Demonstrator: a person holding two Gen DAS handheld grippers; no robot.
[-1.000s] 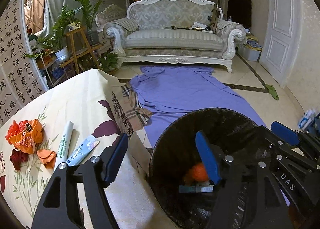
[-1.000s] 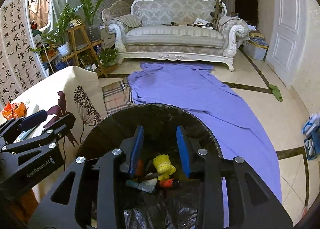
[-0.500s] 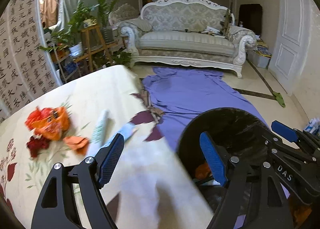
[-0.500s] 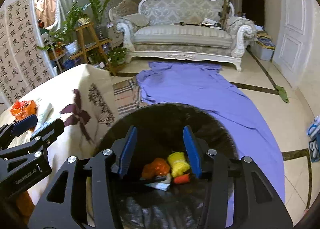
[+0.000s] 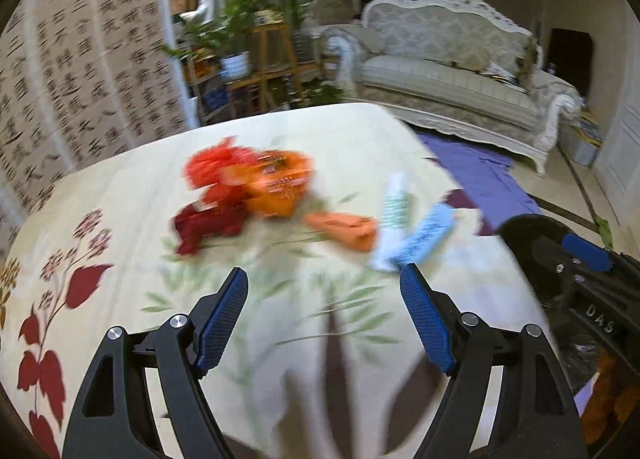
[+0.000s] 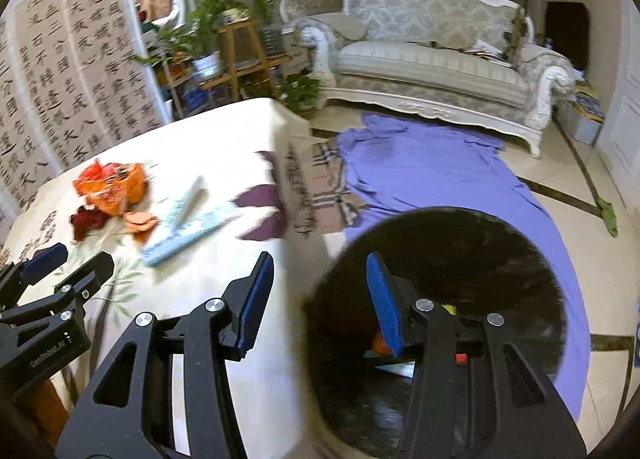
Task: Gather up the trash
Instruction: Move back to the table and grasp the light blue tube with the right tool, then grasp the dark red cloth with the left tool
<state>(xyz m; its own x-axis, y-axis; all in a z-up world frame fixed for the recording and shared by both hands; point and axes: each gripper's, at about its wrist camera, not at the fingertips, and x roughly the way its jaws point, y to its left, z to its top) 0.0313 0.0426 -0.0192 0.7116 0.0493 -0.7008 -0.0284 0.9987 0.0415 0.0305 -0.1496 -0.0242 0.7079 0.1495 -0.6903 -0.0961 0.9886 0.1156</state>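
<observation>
Trash lies blurred on the floral tablecloth: an orange wrapper, a dark red crumpled scrap, a small orange piece, a white tube and a light blue tube. My left gripper hangs open over the cloth, just short of these items, with nothing between its fingers. My right gripper is open and empty, straddling the table edge and the black-lined trash bin. The bin holds orange and pale scraps. The wrapper and tubes lie left of it.
A purple cloth and a plaid cloth cover the floor beyond the bin. A white sofa stands at the back, a wooden plant stand and a calligraphy screen to the left, a white door to the right.
Both grippers have swung left from above the bin toward the table. The left one now faces the trash on the cloth. The right gripper's jaws stand wider than a second ago.
</observation>
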